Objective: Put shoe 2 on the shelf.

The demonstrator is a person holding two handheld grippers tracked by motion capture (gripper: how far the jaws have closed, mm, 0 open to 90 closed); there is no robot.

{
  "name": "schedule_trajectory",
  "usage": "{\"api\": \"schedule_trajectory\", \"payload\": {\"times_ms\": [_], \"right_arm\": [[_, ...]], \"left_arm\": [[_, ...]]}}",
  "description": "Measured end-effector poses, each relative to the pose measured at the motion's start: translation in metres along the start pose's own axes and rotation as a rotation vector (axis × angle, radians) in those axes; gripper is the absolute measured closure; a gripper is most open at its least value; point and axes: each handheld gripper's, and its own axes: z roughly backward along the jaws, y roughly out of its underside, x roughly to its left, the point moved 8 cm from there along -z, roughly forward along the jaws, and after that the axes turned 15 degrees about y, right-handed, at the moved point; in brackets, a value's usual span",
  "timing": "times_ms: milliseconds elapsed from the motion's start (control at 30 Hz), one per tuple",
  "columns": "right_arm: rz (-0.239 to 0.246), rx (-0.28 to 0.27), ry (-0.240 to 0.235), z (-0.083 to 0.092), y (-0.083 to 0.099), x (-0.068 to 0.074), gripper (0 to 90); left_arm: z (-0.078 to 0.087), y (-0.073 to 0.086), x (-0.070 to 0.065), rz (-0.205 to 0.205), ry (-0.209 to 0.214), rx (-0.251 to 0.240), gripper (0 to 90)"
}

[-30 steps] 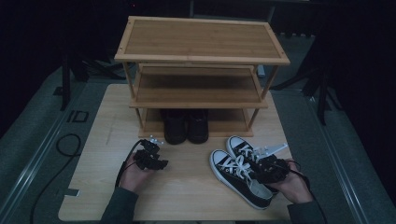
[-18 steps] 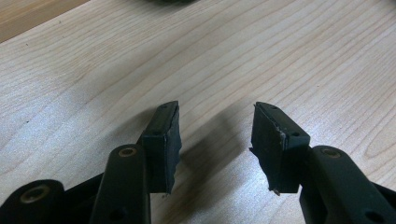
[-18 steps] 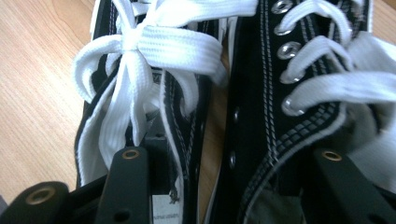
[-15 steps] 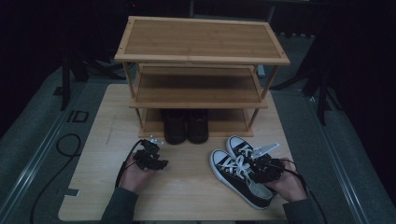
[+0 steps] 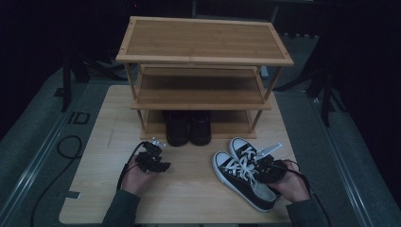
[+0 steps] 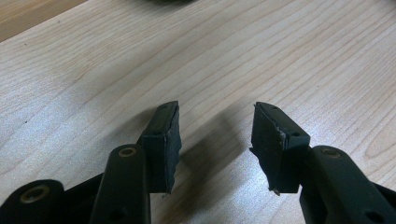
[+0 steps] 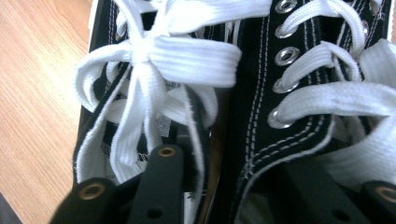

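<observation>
A pair of black sneakers with white laces (image 5: 235, 166) lies side by side on the table's right front, toes toward the rack. My right gripper (image 5: 264, 165) sits at their heels. In the right gripper view its jaws (image 7: 226, 156) reach one into each sneaker (image 7: 261, 93). They have just been closing, and now pinch the two inner collar walls between them. The right jaw's pad is hidden inside the shoe. My left gripper (image 5: 152, 145) rests low over the bare table at the left front. Its jaws stand open (image 6: 215, 135) with nothing between them.
A three-tier wooden shoe rack (image 5: 203, 47) stands at the back of the wooden table (image 5: 189, 198). A pair of dark shoes (image 5: 189, 128) sits on its bottom shelf. Cables trail from both grippers, and a black cable lies on the floor at the left (image 5: 66, 146).
The right hand has edged slightly left and forward onto the sneakers' heels. The left hand and gripper have kept still.
</observation>
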Motion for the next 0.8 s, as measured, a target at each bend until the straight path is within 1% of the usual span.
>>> {"api": "schedule_trajectory", "payload": {"times_ms": [133, 233, 400, 467, 533, 667, 800], "right_arm": [[0.006, 0.006, 0.002, 0.0001, -0.0001, -0.0001, 78.2], [0.015, -0.001, -0.001, 0.0001, 0.0003, -0.0004, 80.2], [0.010, -0.010, -0.006, -0.0002, 0.0008, -0.0016, 82.1], [0.004, -0.015, -0.016, -0.0001, 0.0015, -0.0026, 83.6], [0.007, -0.019, -0.012, 0.0000, 0.0015, -0.0021, 84.7], [0.011, -0.017, -0.010, 0.0000, 0.0012, -0.0023, 84.8], [-0.001, -0.016, -0.023, 0.0006, 0.0011, -0.0041, 84.8]], "left_arm": [[0.0000, 0.0000, 0.0000, 0.000, 0.000, 0.000, 52.3], [-0.0003, 0.0001, 0.0002, 0.000, -0.001, 0.000, 52.2], [-0.0005, 0.0004, 0.0007, 0.001, -0.001, 0.001, 52.2], [-0.0006, 0.0004, 0.0007, 0.001, 0.000, 0.001, 52.2], [-0.0006, 0.0004, 0.0008, 0.001, -0.001, 0.002, 52.2], [-0.0003, 0.0004, 0.0009, 0.001, 0.000, 0.001, 52.2], [0.0001, 0.0004, 0.0015, 0.006, -0.001, -0.002, 52.2]]}}
